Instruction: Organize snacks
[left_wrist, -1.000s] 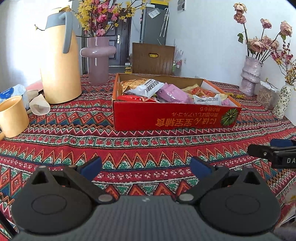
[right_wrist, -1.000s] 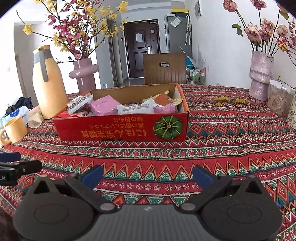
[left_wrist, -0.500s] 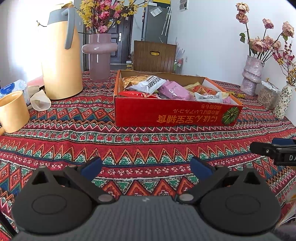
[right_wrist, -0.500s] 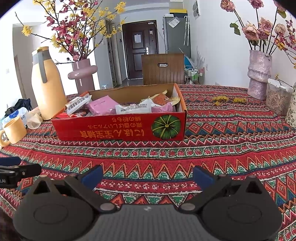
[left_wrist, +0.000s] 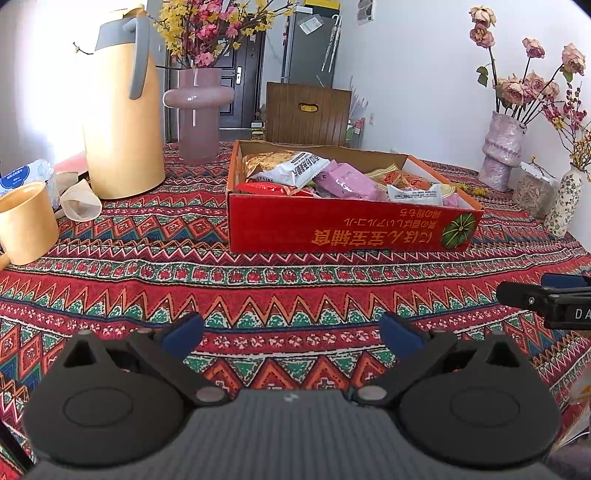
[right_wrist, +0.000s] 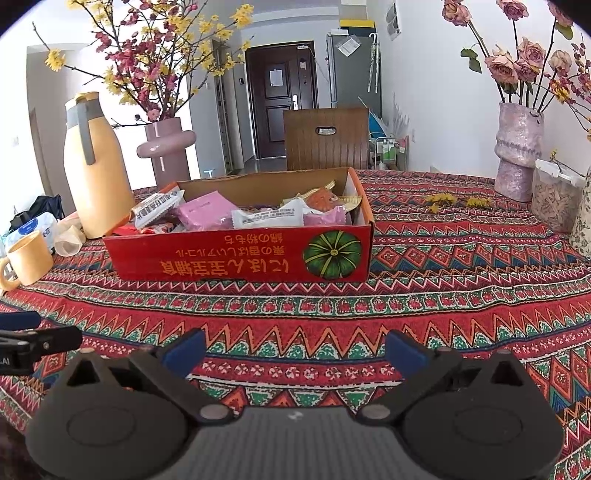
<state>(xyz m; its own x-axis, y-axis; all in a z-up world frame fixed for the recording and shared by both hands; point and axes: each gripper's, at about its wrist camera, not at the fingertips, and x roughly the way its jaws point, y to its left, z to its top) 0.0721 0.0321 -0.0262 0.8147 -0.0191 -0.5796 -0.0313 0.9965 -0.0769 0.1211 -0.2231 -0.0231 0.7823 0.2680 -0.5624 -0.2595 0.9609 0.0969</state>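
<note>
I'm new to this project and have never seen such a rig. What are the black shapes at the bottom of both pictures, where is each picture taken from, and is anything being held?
There is no robot arm: a person holds a two-finger gripper in each hand, and each carries a fisheye camera looking forward along its fingers. The black shapes are each gripper's own body.

One picture comes from the left gripper, the other from the right gripper. Both stand open over the patterned tablecloth, holding nothing. Each gripper also shows at the edge of the other's picture.

Ahead is a red cardboard box filled with snack packets, such as a pink packet. To the box's left stand a tall yellow thermos and a yellow mug. Vases of flowers stand around the table.
</note>
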